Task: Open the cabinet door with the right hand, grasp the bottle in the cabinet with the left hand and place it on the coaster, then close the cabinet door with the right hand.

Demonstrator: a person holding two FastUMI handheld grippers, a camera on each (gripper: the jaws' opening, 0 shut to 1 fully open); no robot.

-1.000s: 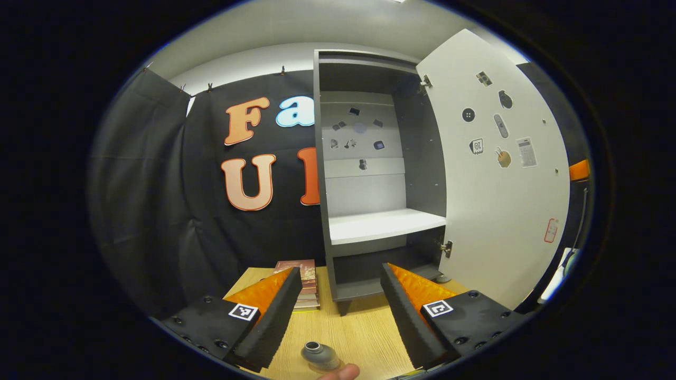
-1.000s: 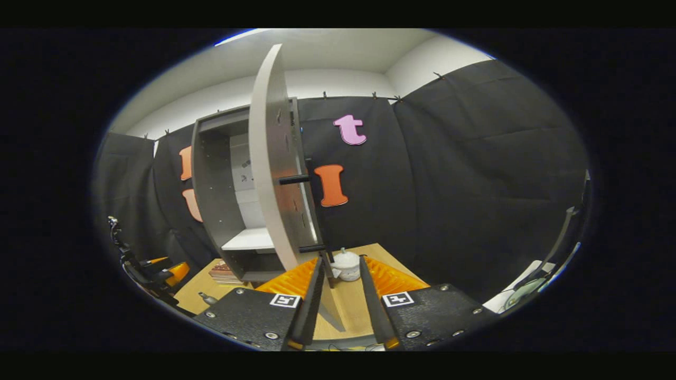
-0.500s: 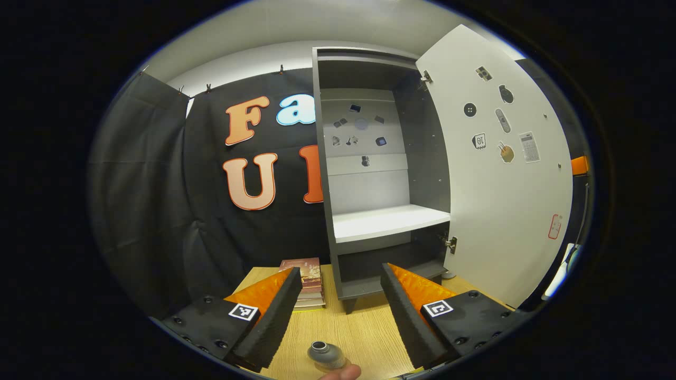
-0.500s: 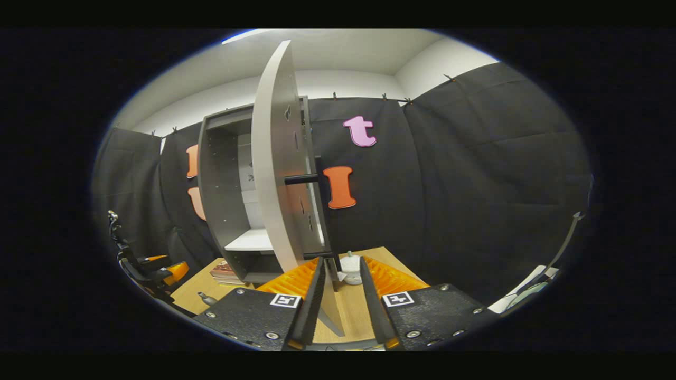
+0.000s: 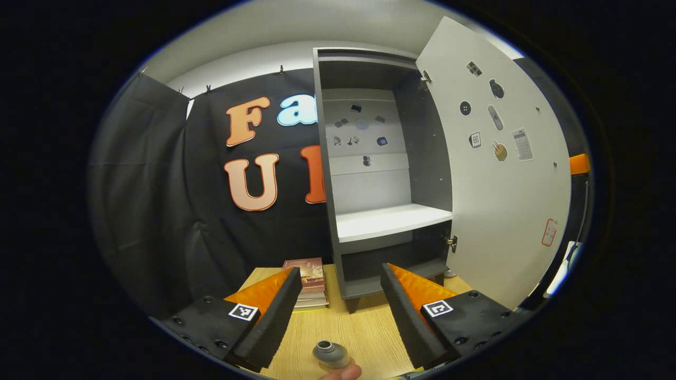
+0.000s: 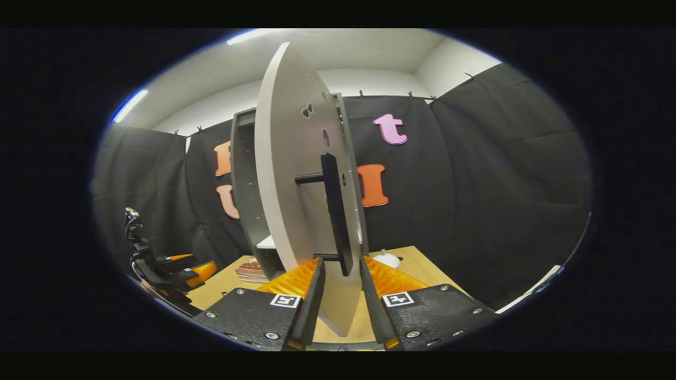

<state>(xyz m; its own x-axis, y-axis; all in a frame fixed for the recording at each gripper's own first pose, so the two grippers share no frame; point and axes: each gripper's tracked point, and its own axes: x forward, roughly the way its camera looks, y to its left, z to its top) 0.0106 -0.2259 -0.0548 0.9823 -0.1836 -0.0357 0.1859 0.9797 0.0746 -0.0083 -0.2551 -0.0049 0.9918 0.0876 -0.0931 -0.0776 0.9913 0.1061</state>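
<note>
Two spread left gripper [image 5: 340, 301] fingers above small grey bottle [image 5: 331, 354] on wooden tabletop [image 5: 364, 327]; right gripper [image 6: 341, 295] fingers, narrowly parted beside black bar handle [image 6: 334, 211], now swinging tall white cabinet door [image 5: 501, 174] toward closing.

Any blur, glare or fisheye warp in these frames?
Left gripper view: sharp and evenly lit, the door edge bowed by the lens. Right gripper view: the door bulges strongly, with soft focus near the handle; no glare.
</note>
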